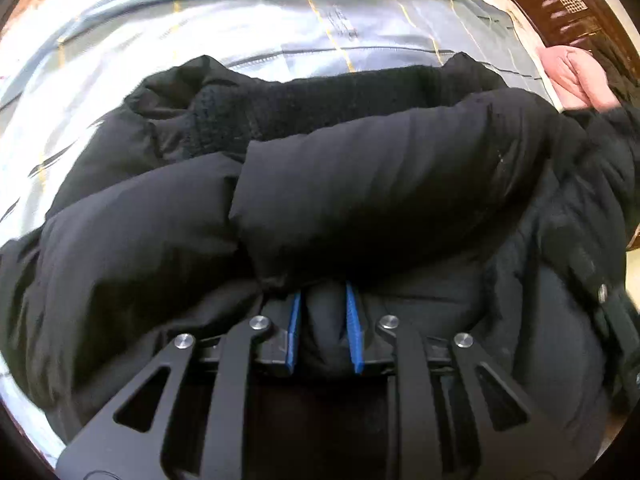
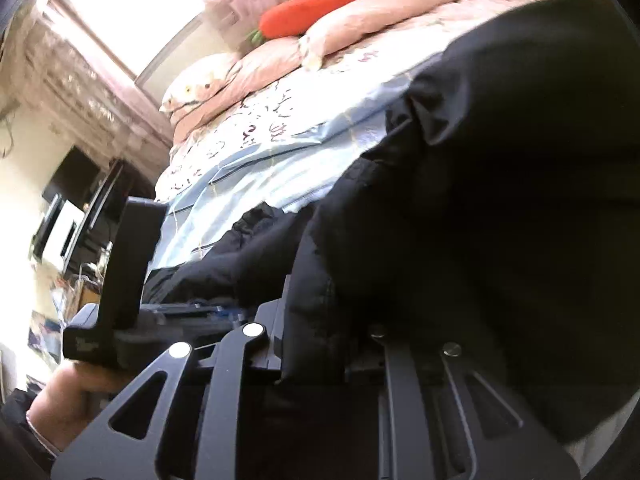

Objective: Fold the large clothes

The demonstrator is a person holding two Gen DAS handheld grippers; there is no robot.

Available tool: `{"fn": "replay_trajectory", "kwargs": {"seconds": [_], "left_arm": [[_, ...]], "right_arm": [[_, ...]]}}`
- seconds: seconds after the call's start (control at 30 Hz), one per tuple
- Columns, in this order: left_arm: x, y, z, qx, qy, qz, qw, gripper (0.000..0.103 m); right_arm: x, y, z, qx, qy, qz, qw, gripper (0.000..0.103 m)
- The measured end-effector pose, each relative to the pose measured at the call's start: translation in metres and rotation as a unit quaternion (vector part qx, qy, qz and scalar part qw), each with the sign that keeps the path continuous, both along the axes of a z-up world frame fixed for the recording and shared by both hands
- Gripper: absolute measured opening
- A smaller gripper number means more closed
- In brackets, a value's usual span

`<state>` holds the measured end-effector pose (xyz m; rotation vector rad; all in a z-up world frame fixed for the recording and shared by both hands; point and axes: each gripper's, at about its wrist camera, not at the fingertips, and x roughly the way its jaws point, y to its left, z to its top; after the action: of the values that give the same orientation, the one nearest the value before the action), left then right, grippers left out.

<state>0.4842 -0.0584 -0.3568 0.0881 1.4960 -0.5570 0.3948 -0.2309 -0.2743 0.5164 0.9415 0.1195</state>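
A black puffy jacket (image 1: 360, 184) lies bunched on a light blue sheet (image 1: 280, 12) on the bed. My left gripper (image 1: 323, 294) points steeply down at it, and a fold of the black fabric fills the gap between its blue pads (image 1: 295, 328), which pinch it. In the right wrist view the jacket (image 2: 500, 200) hangs as a big dark mass over my right gripper (image 2: 316, 320). Its fingertips are buried in the cloth, and fabric runs down between them. The left gripper's body (image 2: 132, 260) and the hand (image 2: 68, 396) holding it show at the left.
A hand (image 1: 576, 80) is at the bed's far right edge, with dark wooden furniture (image 1: 560, 4) beyond. Pink pillows (image 2: 360, 16) and an orange carrot-shaped cushion (image 2: 312, 8) lie at the head of the bed. A window and cluttered shelves (image 2: 68, 216) stand to the left.
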Motion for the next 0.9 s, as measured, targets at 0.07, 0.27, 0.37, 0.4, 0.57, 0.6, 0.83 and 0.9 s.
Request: {"fn": "replay_trajectory", "kwargs": {"seconds": [0.07,0.27,0.37,0.4,0.57,0.6,0.83,0.9], "left_arm": [[0.015,-0.001,-0.006,-0.006,0.033,-0.010,0.9994,0.022],[0.036,-0.001,0.043,0.053,-0.051,-0.063,0.9953,0.050],[0.036,0.021,0.124,0.079,-0.204,-0.014,0.9757,0.089],[0.035,0.028,0.140,0.068,-0.217,0.003,0.9738,0.090],[0.011,0.048,0.204,0.108,-0.299,0.089,0.9438,0.091],[0.003,0.047,0.210,0.126,-0.316,0.100,0.9351,0.091],[-0.076,0.058,0.231,0.081,-0.298,0.190,0.9321,0.091],[-0.086,0.049,0.207,0.107,-0.280,0.189,0.9352,0.091]], "right_arm": [[0.016,0.001,-0.004,-0.011,0.009,0.001,1.000,0.018],[0.060,0.013,-0.022,-0.056,0.055,-0.006,0.997,0.018],[0.076,0.015,-0.025,-0.078,0.076,-0.006,0.994,0.018],[0.079,0.018,-0.026,-0.082,0.084,-0.007,0.993,0.018],[0.100,0.023,-0.026,-0.086,0.129,-0.019,0.988,0.018],[0.104,0.024,-0.028,-0.088,0.141,-0.021,0.986,0.018],[0.137,0.039,-0.039,-0.115,0.171,-0.011,0.979,0.018],[0.145,0.040,-0.041,-0.113,0.176,-0.013,0.978,0.018]]}}
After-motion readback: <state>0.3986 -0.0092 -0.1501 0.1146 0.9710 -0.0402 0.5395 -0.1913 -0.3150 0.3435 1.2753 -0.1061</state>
